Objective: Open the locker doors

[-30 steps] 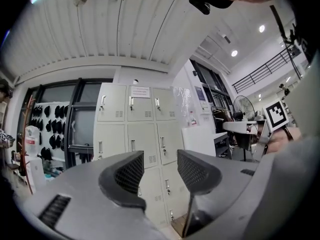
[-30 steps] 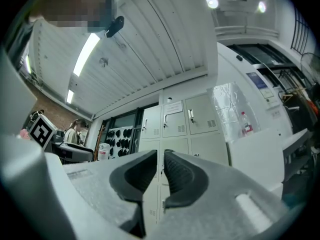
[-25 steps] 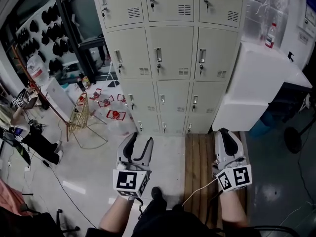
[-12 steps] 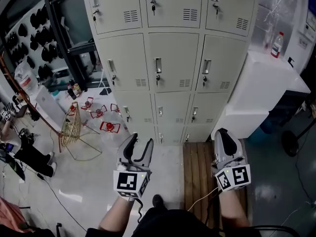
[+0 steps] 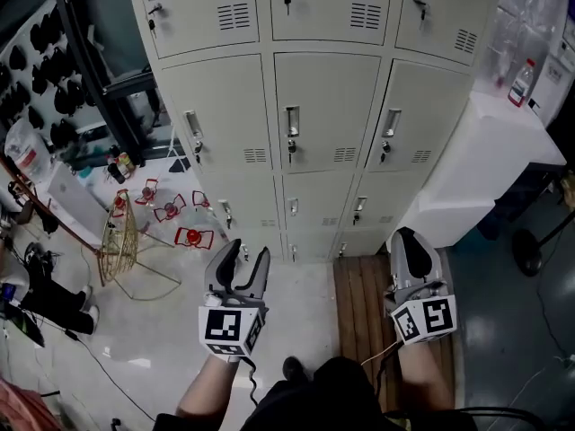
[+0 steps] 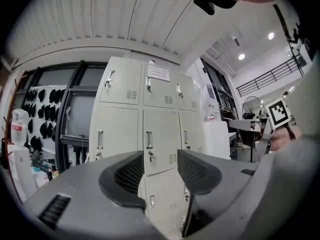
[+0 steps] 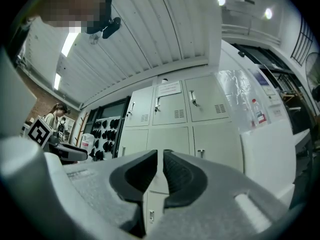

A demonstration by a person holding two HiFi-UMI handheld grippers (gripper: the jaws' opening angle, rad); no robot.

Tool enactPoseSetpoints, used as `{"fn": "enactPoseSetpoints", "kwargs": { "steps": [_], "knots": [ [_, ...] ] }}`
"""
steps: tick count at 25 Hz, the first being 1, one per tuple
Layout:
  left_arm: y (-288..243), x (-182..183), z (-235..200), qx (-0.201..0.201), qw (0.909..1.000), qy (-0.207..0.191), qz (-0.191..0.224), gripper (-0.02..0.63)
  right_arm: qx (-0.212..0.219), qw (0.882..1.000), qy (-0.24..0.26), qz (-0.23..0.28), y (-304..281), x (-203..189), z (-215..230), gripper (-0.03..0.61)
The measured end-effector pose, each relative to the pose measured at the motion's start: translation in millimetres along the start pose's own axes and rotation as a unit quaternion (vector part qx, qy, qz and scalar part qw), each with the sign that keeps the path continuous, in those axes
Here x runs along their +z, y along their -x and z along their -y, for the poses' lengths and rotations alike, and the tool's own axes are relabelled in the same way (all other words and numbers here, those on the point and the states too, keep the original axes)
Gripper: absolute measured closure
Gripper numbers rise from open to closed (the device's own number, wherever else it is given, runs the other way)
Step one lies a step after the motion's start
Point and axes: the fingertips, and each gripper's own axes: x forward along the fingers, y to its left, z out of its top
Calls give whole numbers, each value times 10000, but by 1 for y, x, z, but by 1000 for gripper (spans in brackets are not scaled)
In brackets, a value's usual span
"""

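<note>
**Left gripper** (image 5: 241, 259): jaws spread, with nothing between them and touching nothing. It is held low, well apart from the lockers (image 5: 323, 106). Its marker cube (image 5: 225, 328) carries a black-and-white square pattern and no words.

**Right gripper** (image 5: 406, 241): jaws closing, with only a thin slit left between the pads and nothing in it. It is over the wooden slat board (image 5: 359, 303).

**Lockers:** pale grey, three columns, every door shut. Each door has a vertical handle, a vent grille and a key in its lock, as on the middle door (image 5: 292, 133).

**Room:** there is bare floor (image 5: 305, 294) between the grippers and the locker foot. White blocks (image 5: 476, 160) butt against the lockers' right edge. To the left are red pieces (image 5: 192, 236) and a wire frame (image 5: 121, 241) on the floor.

**Writing:** a paper sheet (image 6: 159, 74) is on the top middle door; its print is too small to read.
</note>
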Motion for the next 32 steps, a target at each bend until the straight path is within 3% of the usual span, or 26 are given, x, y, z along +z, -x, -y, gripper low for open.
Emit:
{"fn": "enactPoseSetpoints", "kwargs": {
  "steps": [8,17,26,32],
  "knots": [
    [-50,-9,-22,118,9999,-41,-86,405,-29,9999,-151,18,-58,-23,34,541],
    [-128,-7,-40,585,9981,-140,-94,405,191,9993,-308,90,-143,-42,97,541],
    [-165,-16,-46,963,9950,-131,-243,407,294,9983,-411,-292,-222,-93,156,511],
    [-168,-29,-69,1167,9916,-6,-558,407,4,9972,-328,-670,-272,-123,188,453]
  ]
}}
